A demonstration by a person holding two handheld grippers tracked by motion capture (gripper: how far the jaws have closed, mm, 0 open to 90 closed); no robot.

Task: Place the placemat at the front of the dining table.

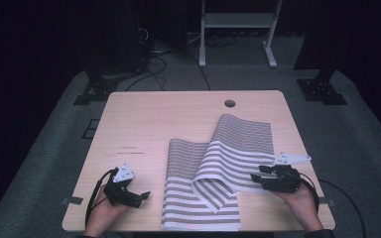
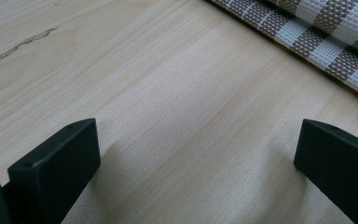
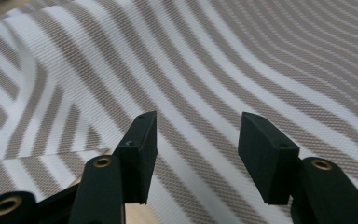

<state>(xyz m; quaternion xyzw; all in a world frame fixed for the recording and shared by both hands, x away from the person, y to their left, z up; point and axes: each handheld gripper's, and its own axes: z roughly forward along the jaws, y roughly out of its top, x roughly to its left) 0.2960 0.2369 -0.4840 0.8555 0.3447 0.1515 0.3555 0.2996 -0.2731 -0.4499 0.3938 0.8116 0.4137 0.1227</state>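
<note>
You see a brown-and-white striped woven cloth with a coarse, matt mesh weave, its grid of threads plain up close. It lies on a pale wooden table, smooth and softly satin, with fine straight grain. Your left gripper and right gripper have matt black plastic jaws and brass-coloured metal rivets.

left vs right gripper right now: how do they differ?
The left gripper sits over bare table, clear of the striped cloth; the right gripper is at the cloth's folded-over edge, with stripes beyond its fingers. In its own view the left's fingers stand wide apart; the right's gap is narrower. Shared: both are open, nothing is gripped, each is held in a hand near the table's near edge.
</note>
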